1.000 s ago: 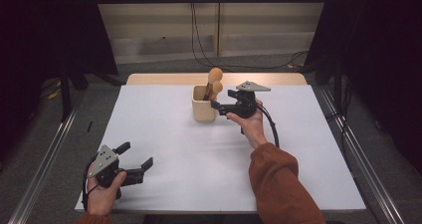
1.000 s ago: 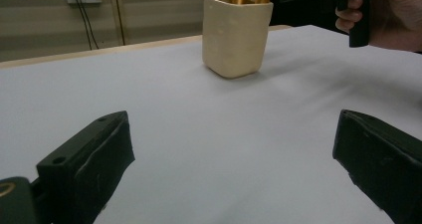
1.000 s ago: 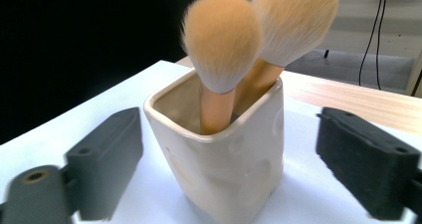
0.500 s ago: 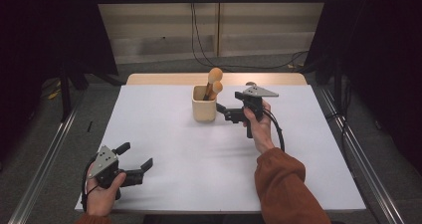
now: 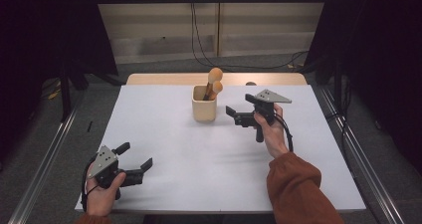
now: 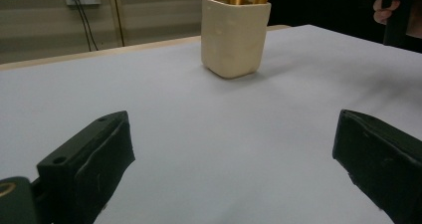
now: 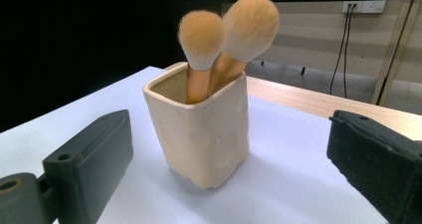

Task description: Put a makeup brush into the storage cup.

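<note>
The bench [image 5: 199,154] is covered with a big white sheet, flat and smooth. At the far edge a strip of light wood [image 5: 164,78] shows past the white cover. One thing stands right on the bench: a small cream holder [image 5: 204,104] with square sides and soft round corners. It stands upright near the far edge, about in the middle from side to side. It casts a soft shadow on the white top. Two brushes [image 5: 214,82] with fluffy tan heads stick up out of the holder and lean to one side. The bench stands on a grey floor [image 5: 89,109].
</note>
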Demonstrator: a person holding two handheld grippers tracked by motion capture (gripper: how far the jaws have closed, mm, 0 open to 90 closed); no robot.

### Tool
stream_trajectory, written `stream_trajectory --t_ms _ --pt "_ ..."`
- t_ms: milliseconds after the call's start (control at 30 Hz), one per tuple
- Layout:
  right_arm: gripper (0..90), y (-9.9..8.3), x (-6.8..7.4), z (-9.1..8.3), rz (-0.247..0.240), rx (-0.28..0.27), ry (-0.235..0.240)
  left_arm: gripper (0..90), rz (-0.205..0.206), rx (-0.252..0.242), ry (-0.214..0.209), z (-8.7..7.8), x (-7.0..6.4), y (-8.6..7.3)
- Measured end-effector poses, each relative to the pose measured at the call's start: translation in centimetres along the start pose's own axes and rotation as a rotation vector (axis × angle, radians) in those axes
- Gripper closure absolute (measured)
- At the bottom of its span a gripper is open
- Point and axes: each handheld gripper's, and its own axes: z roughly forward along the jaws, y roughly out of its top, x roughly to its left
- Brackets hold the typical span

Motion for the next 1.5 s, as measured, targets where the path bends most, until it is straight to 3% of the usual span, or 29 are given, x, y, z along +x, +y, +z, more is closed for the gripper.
stream_trajectory --t_ms 333,767,1100,1400,1500 --pt "0.1 -0.4 -0.2 -2.2 -0.020 -0.020 -0.046 2.3 0.002 0.002 0.003 0.0 0.0 0.0" --pt "0.9 -1.6 -0.7 -5.5 -0.028 -0.004 -0.054 2.4 -0.002 0.002 0.005 0.0 -0.1 0.0" --pt "0.9 -2.0 -0.3 -8.1 -0.032 -0.007 -0.050 2.1 0.001 0.002 0.007 0.0 -0.1 0.0" --pt "1.4 -3.5 0.0 -10.5 -0.053 -0.004 -0.084 2.5 -0.023 -0.018 0.017 -0.4 0.1 0.0" --pt "1.4 -4.3 0.1 -11.4 -0.046 0.003 -0.081 2.7 -0.013 -0.010 0.027 -0.5 0.0 -0.1"
